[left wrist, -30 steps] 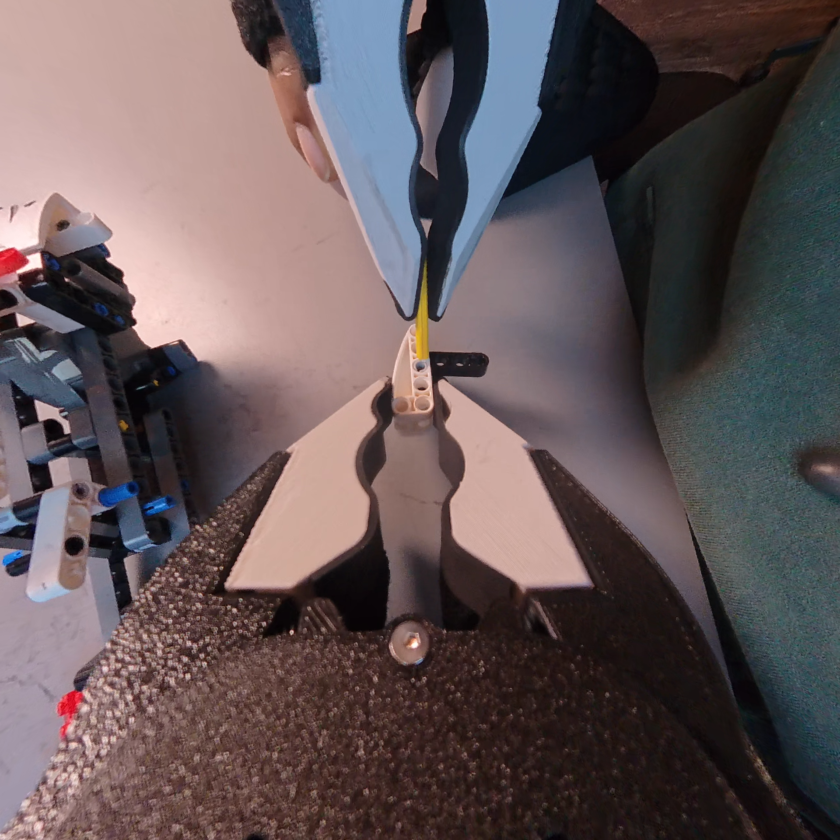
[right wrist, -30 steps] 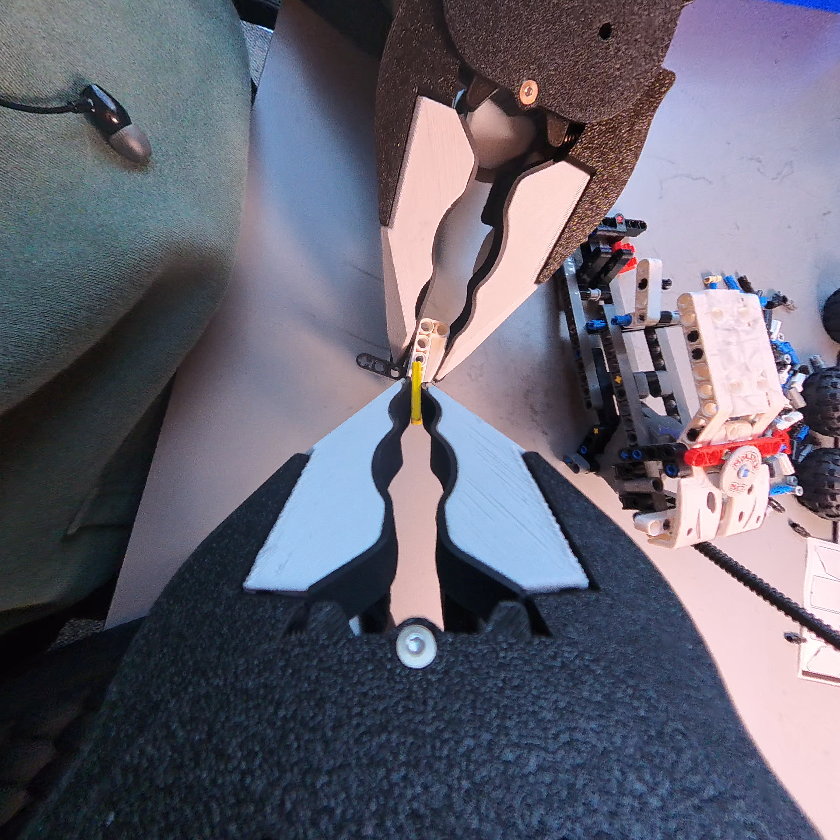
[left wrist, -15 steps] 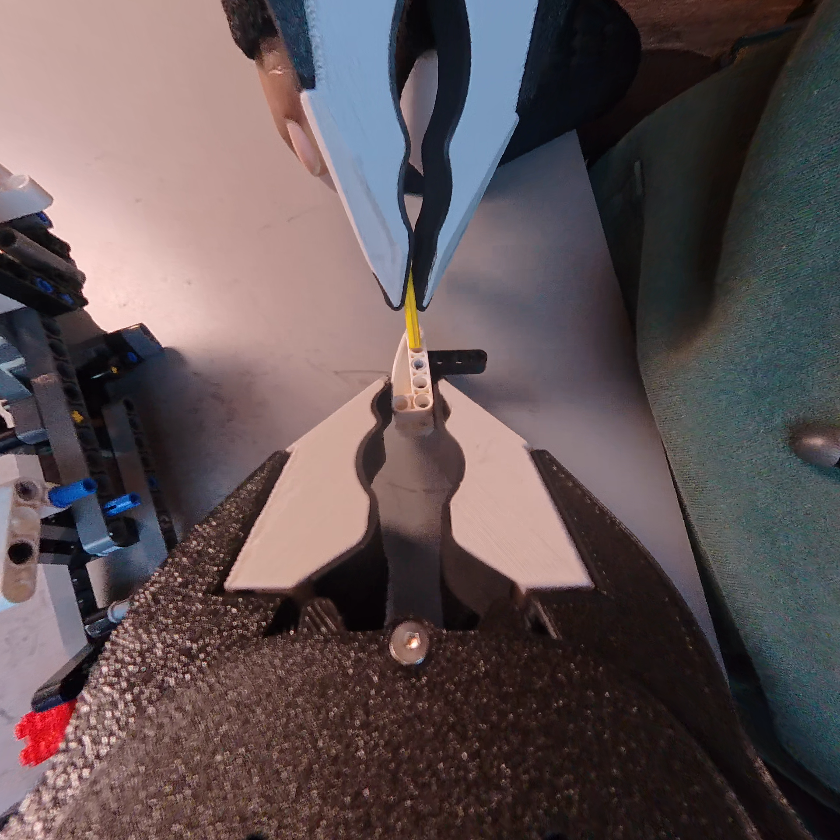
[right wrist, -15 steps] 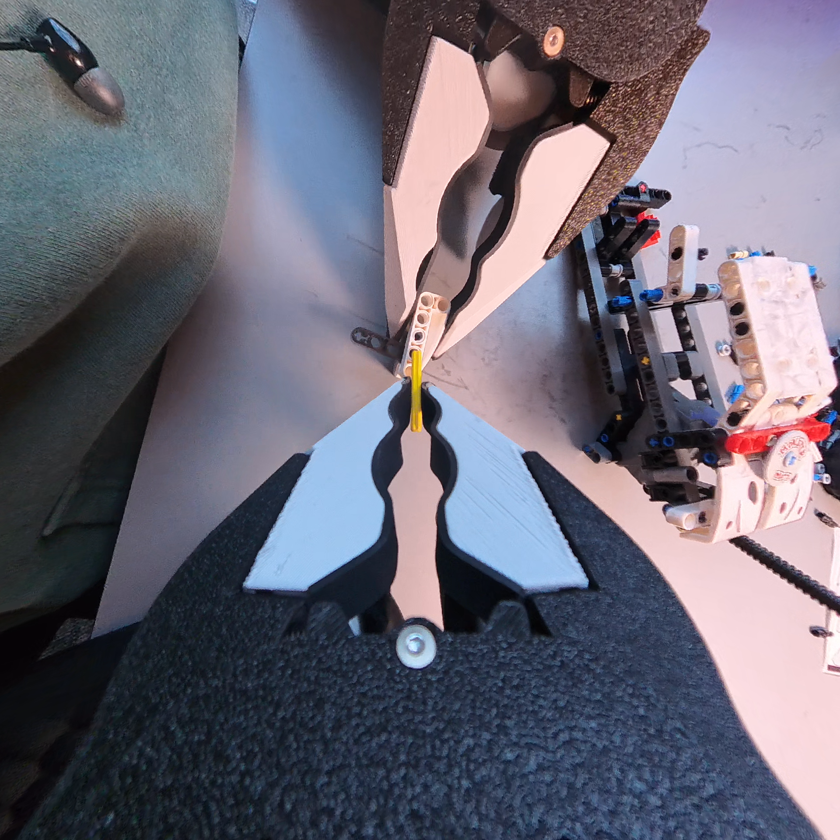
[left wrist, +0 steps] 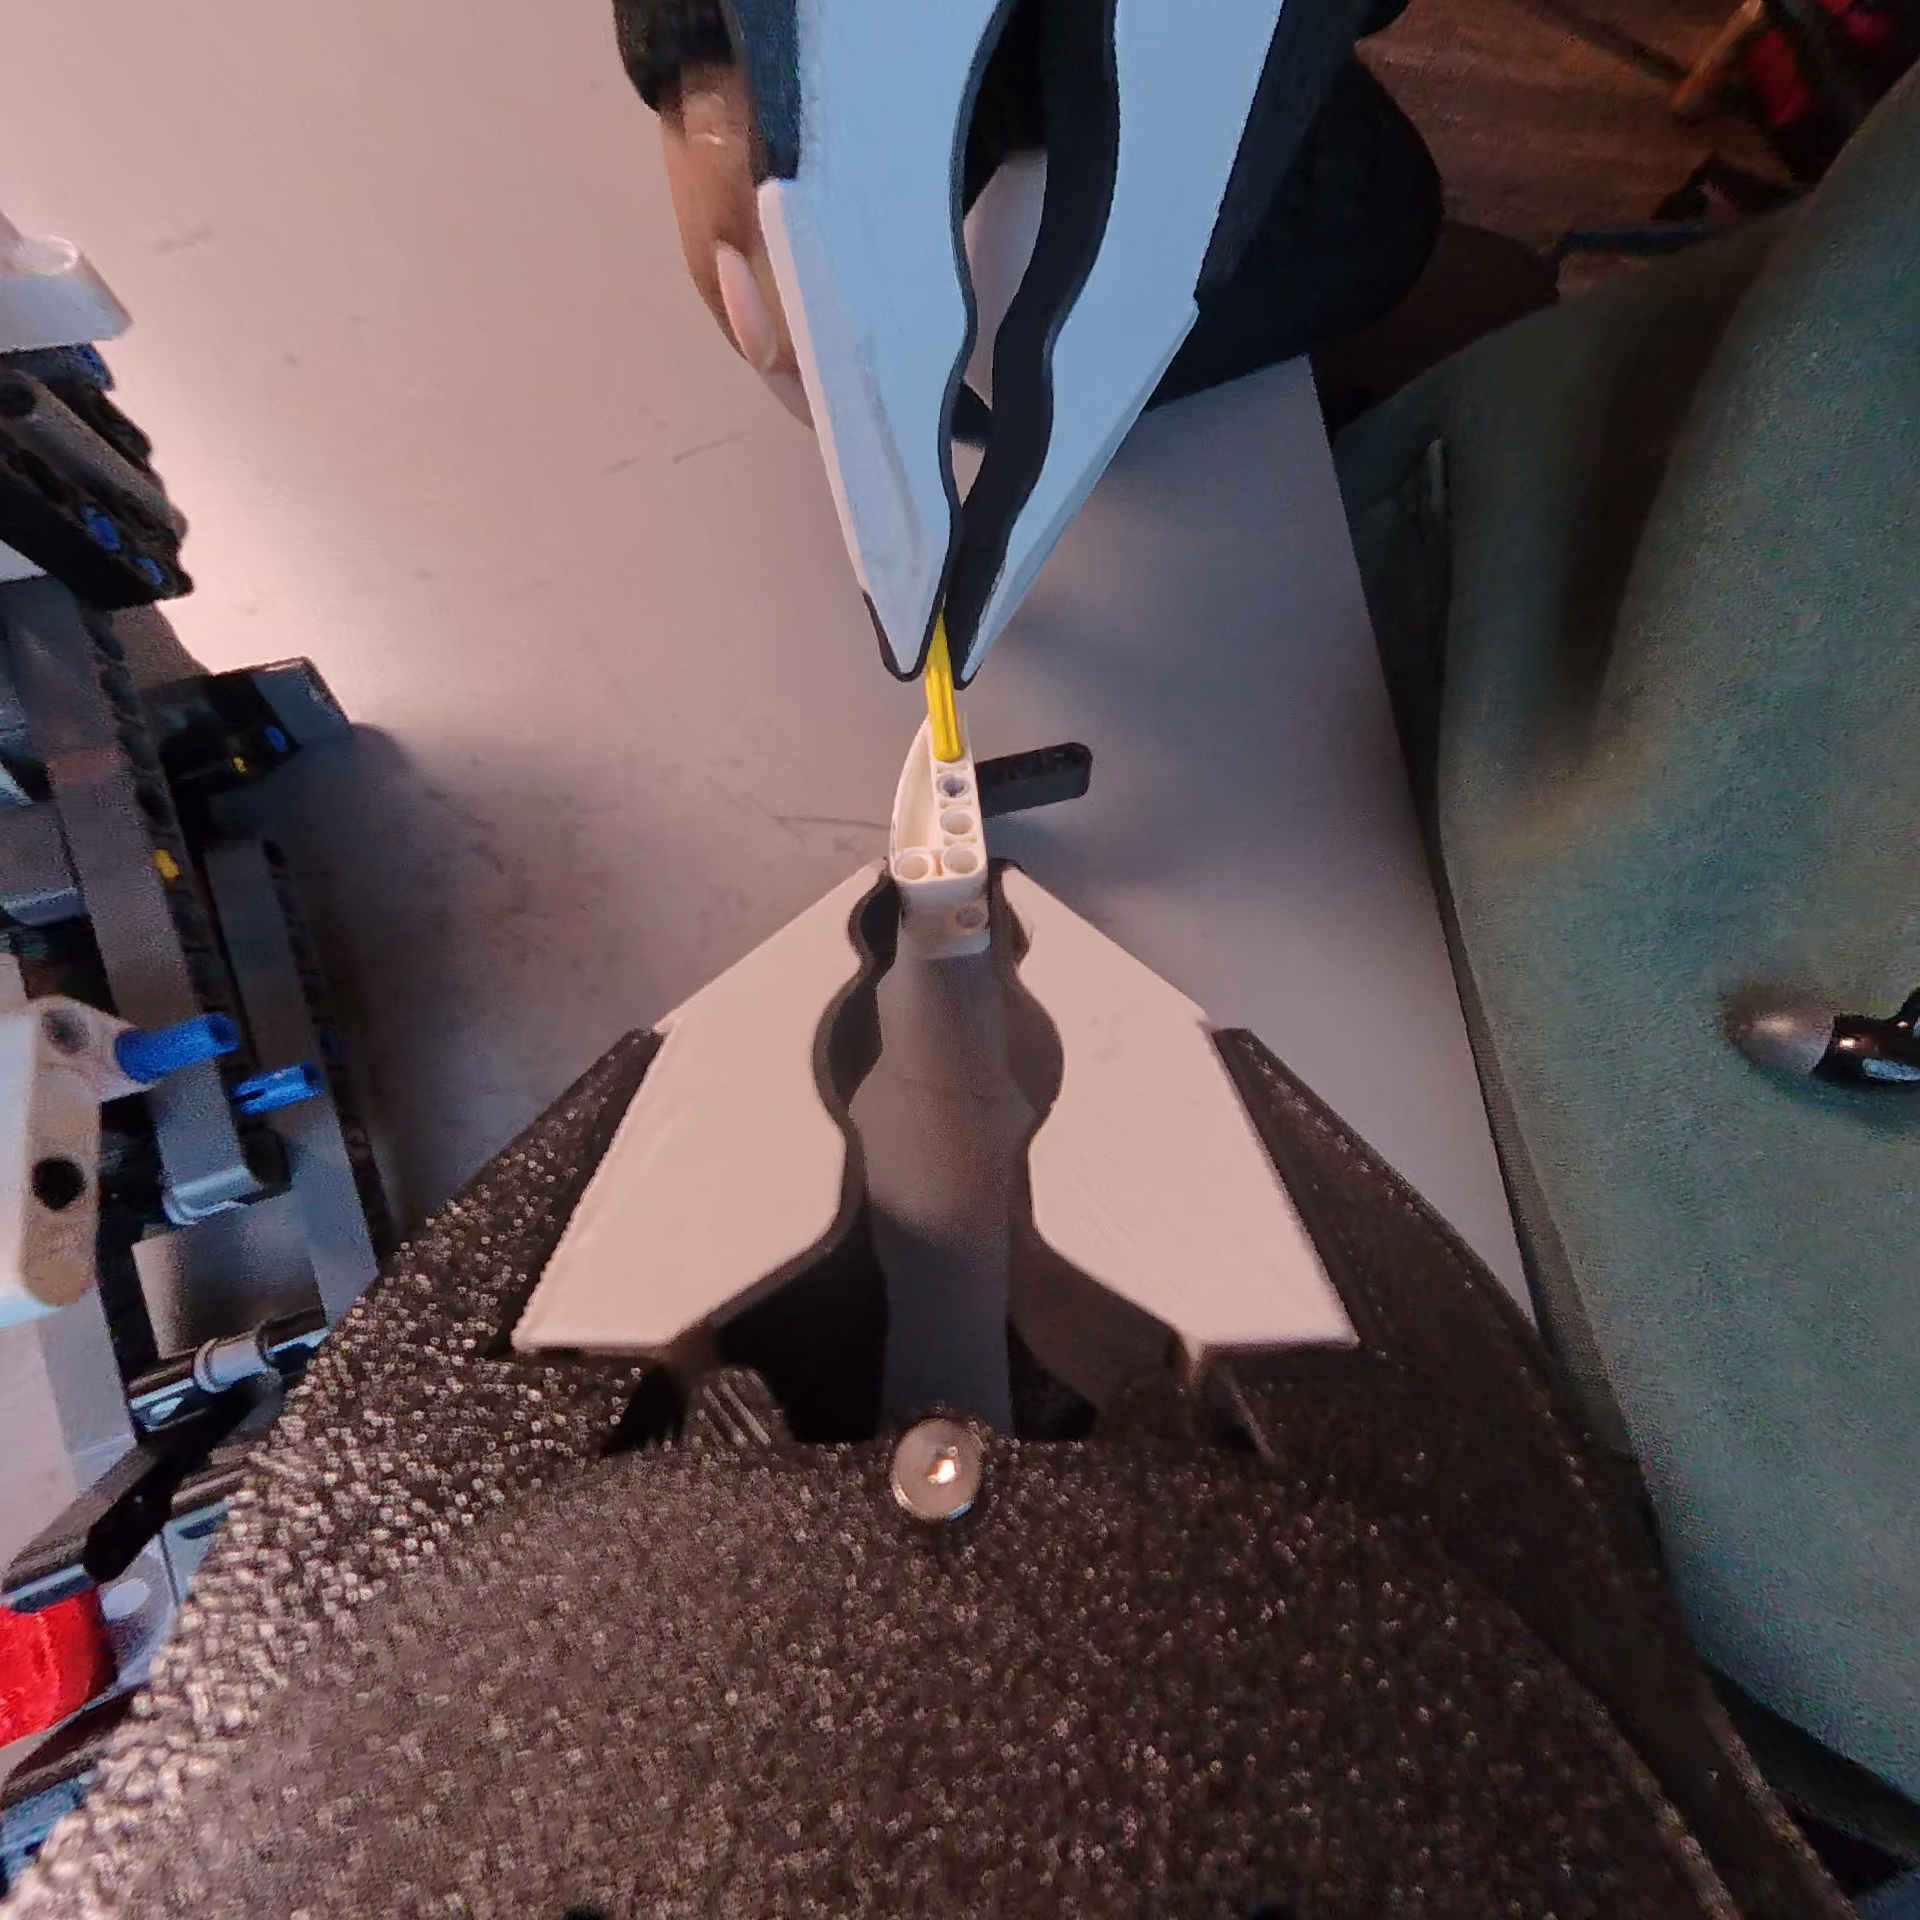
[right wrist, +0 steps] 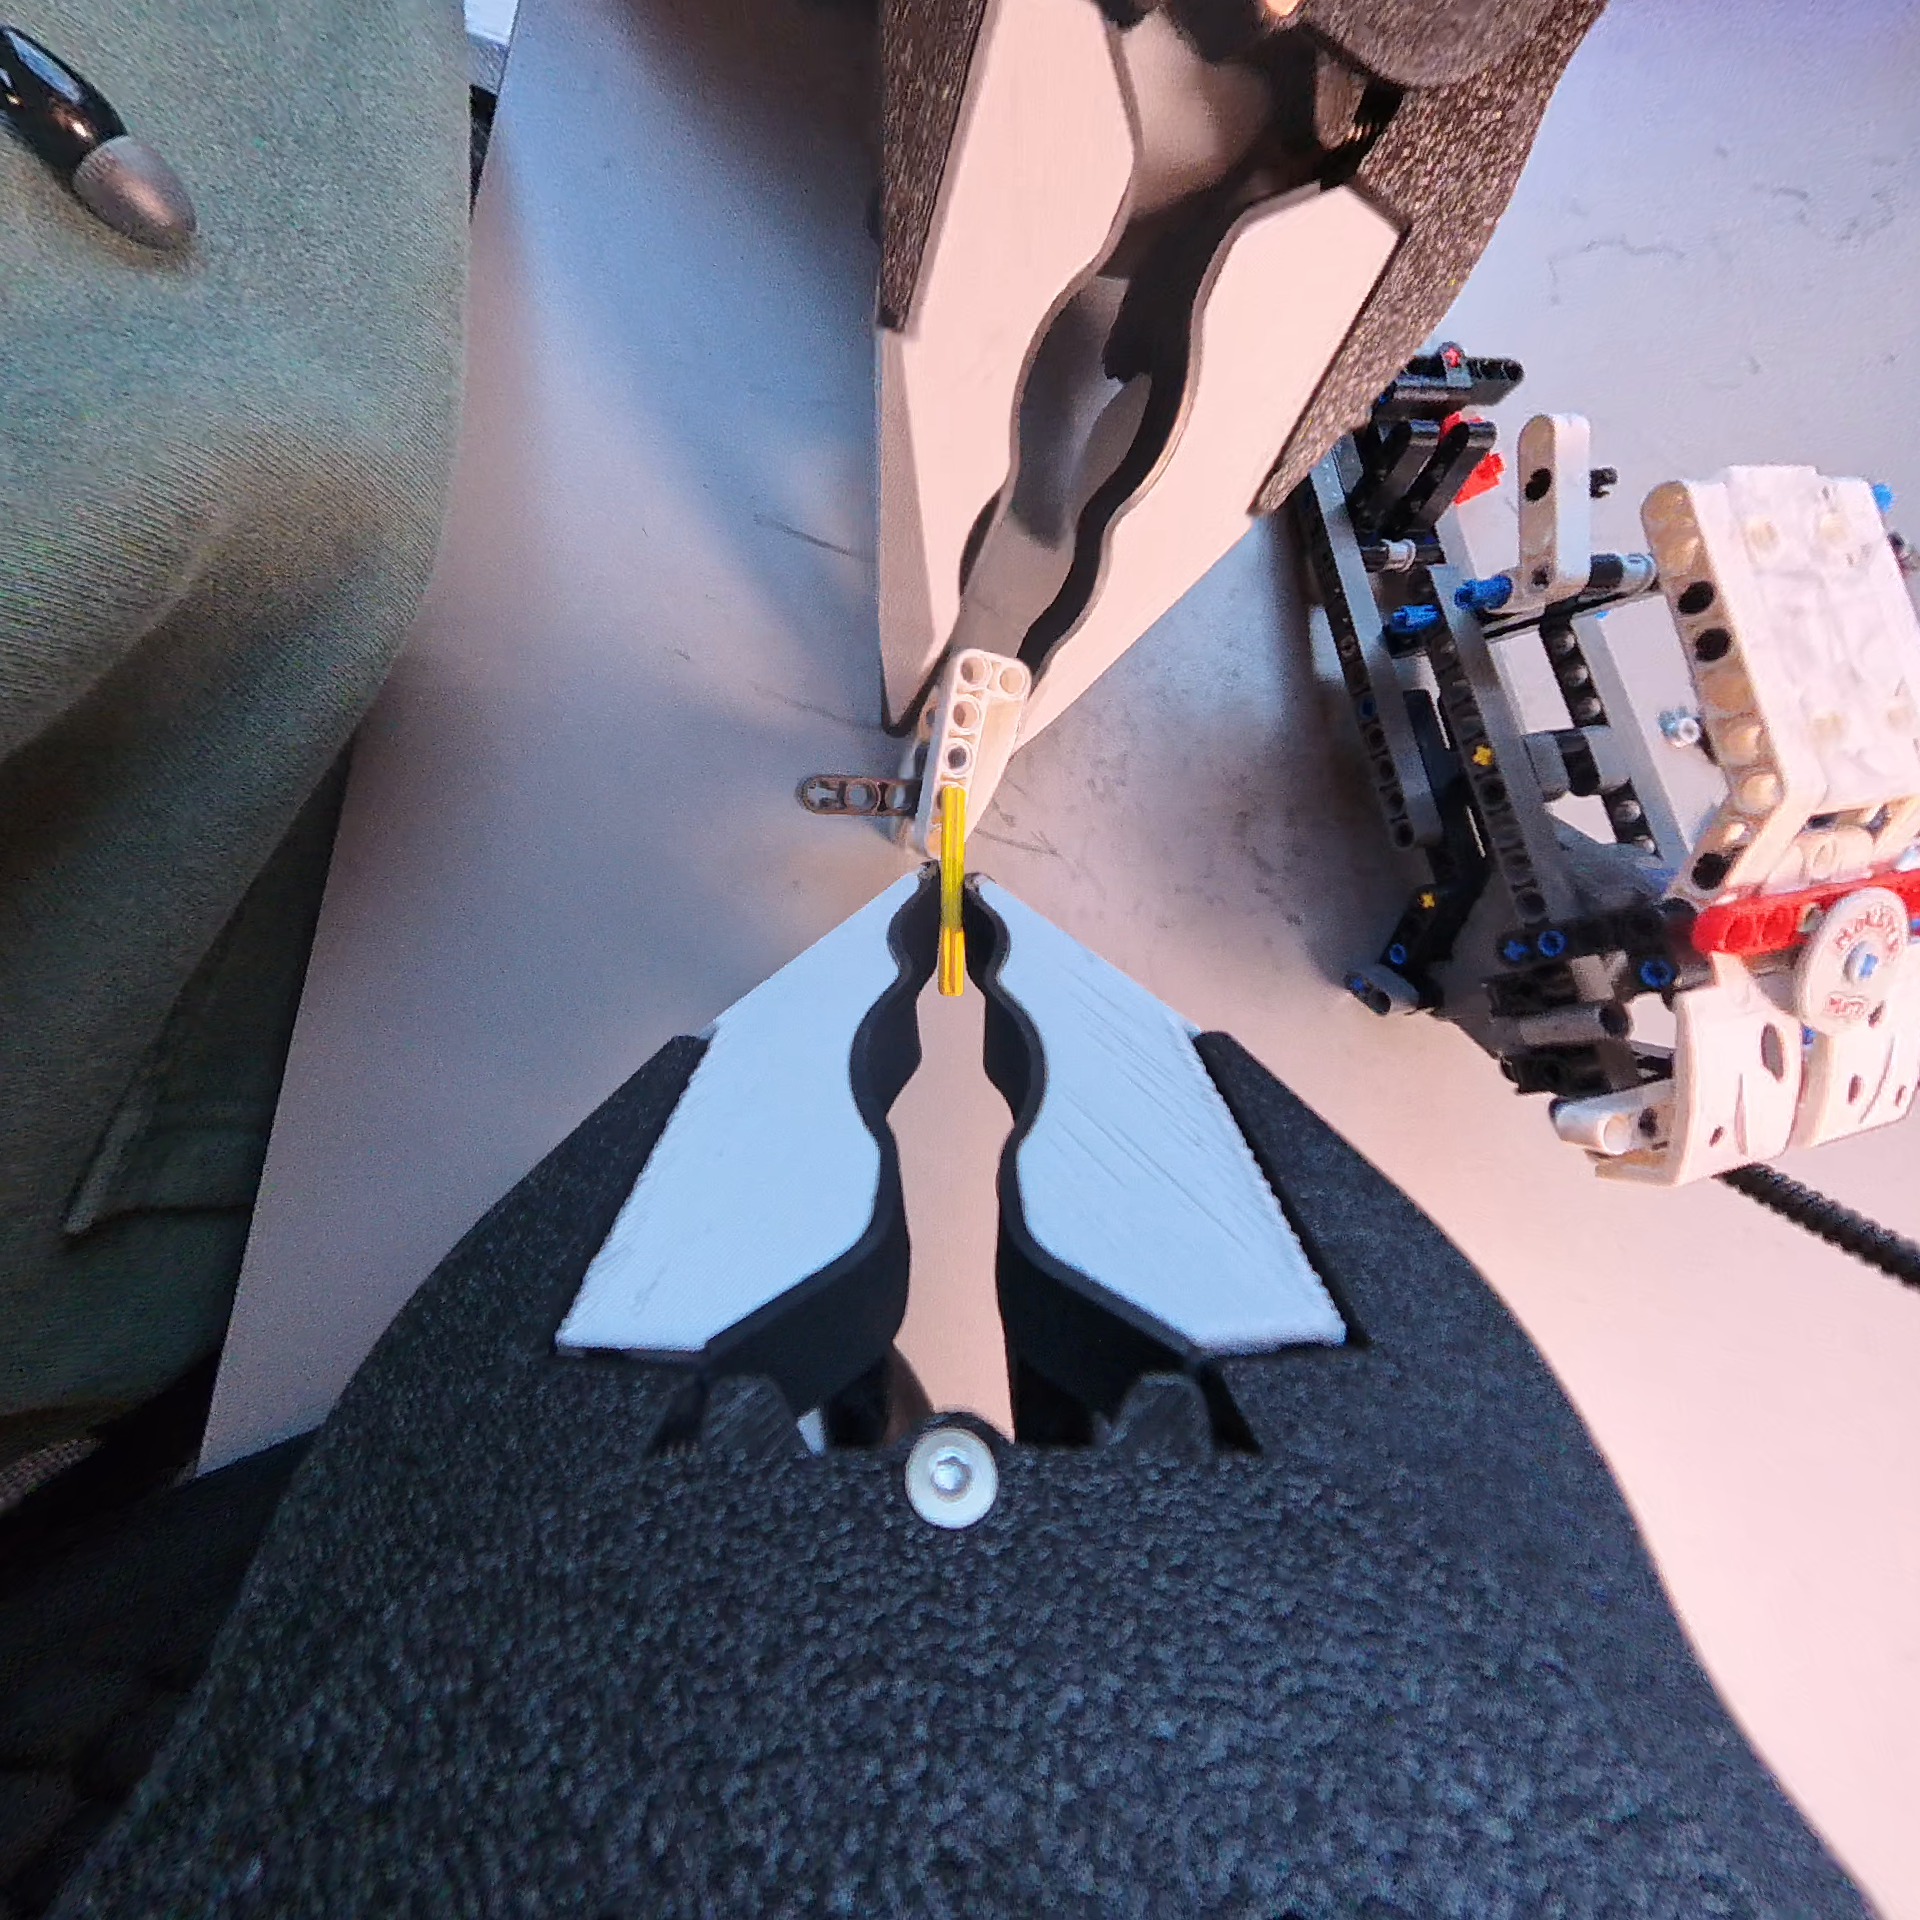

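My left gripper (left wrist: 943,896) is shut on a small white curved panel piece with holes (left wrist: 940,831). It also shows in the right wrist view (right wrist: 971,727), held by the left gripper (right wrist: 961,717) coming from above. My right gripper (right wrist: 948,883) is shut on a thin yellow axle (right wrist: 950,914), whose tip meets the far end of the white piece. In the left wrist view the right gripper (left wrist: 938,665) comes from above with the yellow axle (left wrist: 943,707) sticking out of its tips. A short black beam (left wrist: 1034,774) lies on the table just behind the white piece.
A partly built brick vehicle frame in grey, black, white and red stands on the table (right wrist: 1600,779), at the left edge in the left wrist view (left wrist: 114,935). A person in a green garment (right wrist: 208,520) is at the table edge. A black toothed strip (right wrist: 1829,1226) lies at right. The tips of both grippers are at nearly the same place.
Both grippers stay shut on their pieces and remain tip to tip. The views have shifted slightly, so the brick vehicle has slid toward the frame edges.
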`<act>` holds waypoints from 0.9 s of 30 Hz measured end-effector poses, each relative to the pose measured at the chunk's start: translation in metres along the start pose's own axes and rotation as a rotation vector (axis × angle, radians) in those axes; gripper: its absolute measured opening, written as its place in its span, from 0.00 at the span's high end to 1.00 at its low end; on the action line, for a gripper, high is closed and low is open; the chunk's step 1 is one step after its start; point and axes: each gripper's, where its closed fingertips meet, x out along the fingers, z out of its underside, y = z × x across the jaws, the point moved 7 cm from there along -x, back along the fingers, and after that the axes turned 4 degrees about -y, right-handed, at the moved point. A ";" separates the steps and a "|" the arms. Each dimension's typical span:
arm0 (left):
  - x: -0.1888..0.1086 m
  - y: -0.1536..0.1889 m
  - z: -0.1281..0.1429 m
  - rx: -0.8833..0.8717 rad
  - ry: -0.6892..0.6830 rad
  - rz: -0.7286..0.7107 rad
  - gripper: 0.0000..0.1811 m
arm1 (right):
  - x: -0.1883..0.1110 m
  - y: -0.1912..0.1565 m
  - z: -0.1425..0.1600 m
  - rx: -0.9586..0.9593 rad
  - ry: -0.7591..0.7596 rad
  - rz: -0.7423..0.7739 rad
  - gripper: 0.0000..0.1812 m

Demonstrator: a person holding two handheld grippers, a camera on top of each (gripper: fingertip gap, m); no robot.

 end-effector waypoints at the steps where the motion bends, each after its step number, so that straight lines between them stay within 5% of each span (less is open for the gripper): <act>1: -0.002 0.000 -0.001 -0.018 0.022 0.016 0.91 | 0.000 0.000 0.001 0.011 0.007 -0.002 0.98; 15: -0.003 -0.002 -0.006 -0.069 0.034 0.034 0.91 | -0.010 0.001 0.001 0.031 0.059 0.039 0.98; 27: -0.005 -0.001 -0.013 -0.073 0.084 0.024 0.91 | -0.006 -0.003 -0.007 -0.142 -0.085 0.035 0.99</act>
